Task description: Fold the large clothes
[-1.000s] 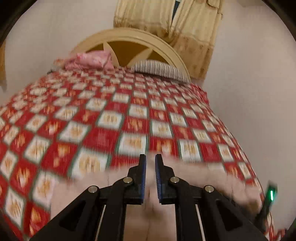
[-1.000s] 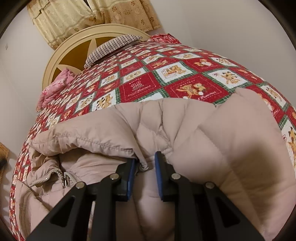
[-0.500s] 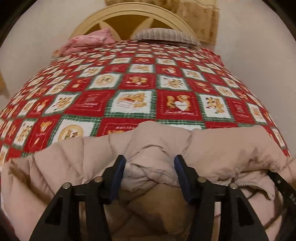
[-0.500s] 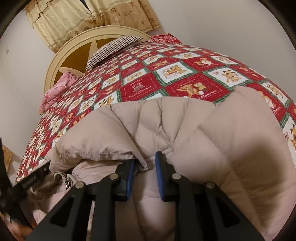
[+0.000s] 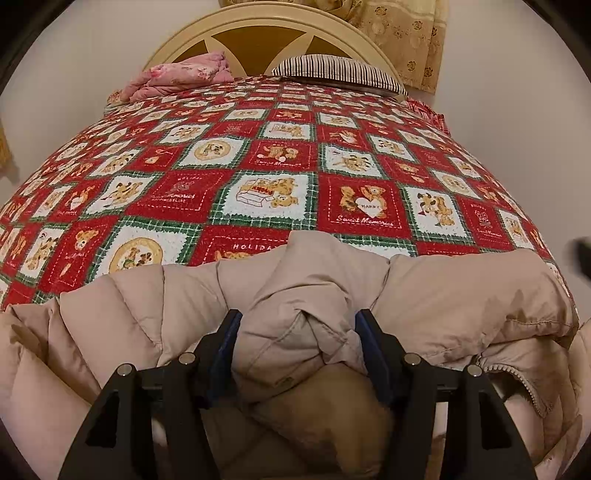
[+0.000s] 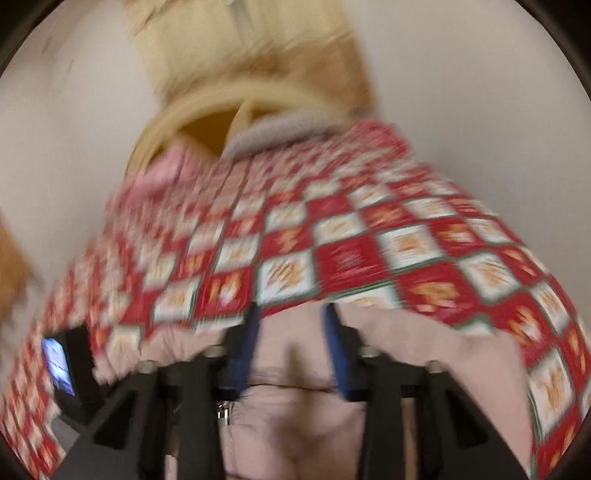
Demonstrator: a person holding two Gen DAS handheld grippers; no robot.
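Observation:
A beige puffer jacket (image 5: 461,295) lies bunched at the near end of a bed with a red-and-white patchwork bedspread (image 5: 277,158). My left gripper (image 5: 299,321) rests low on it with its jaws opening. A puffy fold of the jacket fills the gap between them and is not pinched. Its zipper (image 5: 517,373) shows at the right. The right wrist view is blurred by motion. There my right gripper (image 6: 291,314) is shut on jacket (image 6: 406,343) fabric and holds it above the bedspread (image 6: 351,251).
At the head of the bed are a cream round headboard (image 5: 258,22), a striped pillow (image 5: 332,70) and a pink bundled cloth (image 5: 184,74). A yellow curtain (image 5: 406,29) hangs behind. The left gripper's black body with a lit screen (image 6: 66,365) shows at the left.
My left gripper came down onto the jacket and went from shut to open. My right gripper stayed shut on the fabric, then rose and rolled, and its view is now blurred.

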